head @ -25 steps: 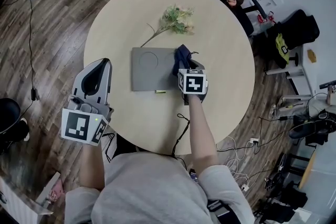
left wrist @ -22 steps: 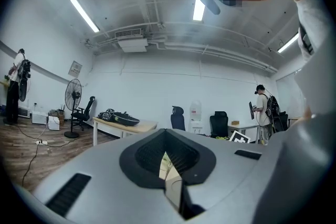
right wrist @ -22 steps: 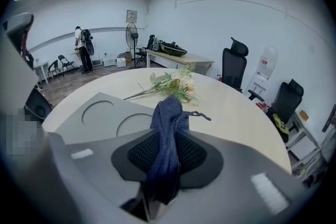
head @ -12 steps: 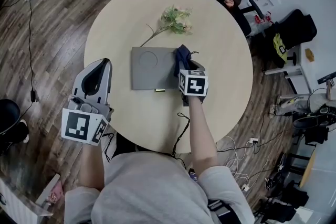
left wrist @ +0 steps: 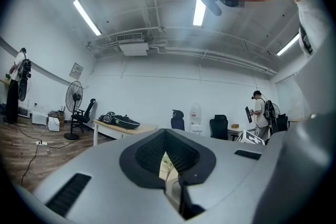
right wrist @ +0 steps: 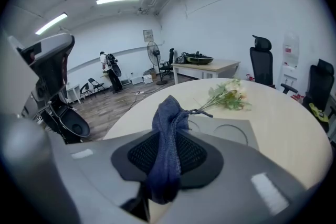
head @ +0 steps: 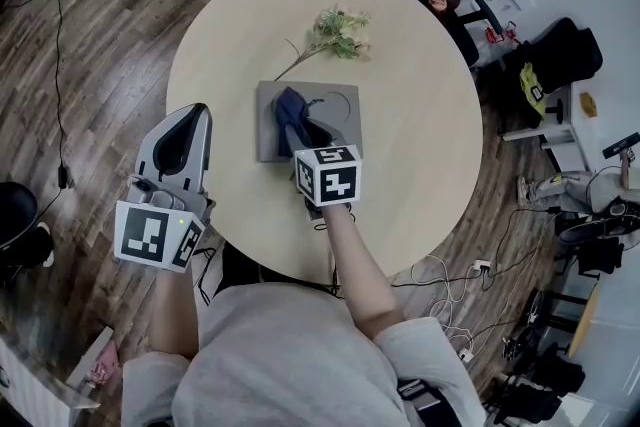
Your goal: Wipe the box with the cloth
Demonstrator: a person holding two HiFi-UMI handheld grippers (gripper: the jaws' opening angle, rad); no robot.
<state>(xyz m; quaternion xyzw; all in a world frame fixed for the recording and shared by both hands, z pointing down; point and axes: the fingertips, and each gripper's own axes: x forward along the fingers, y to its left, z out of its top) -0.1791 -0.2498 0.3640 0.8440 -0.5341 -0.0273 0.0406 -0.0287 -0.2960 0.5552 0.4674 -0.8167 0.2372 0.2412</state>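
Right gripper (right wrist: 168, 136): jaws clamped on a dark blue woven cloth (right wrist: 167, 152), which bunches up past the tips. In the head view the cloth (head: 291, 110) sits over the left part of a flat grey rectangular box (head: 340, 107) with circles embossed in its top. The box lies near the middle of the round beige table (head: 425, 125), and a sprig of pale artificial flowers (head: 338, 30) lies just beyond it. Left gripper (head: 188, 137): jaws together, nothing between them, held off the table's left edge, above the wooden floor (head: 90, 65).
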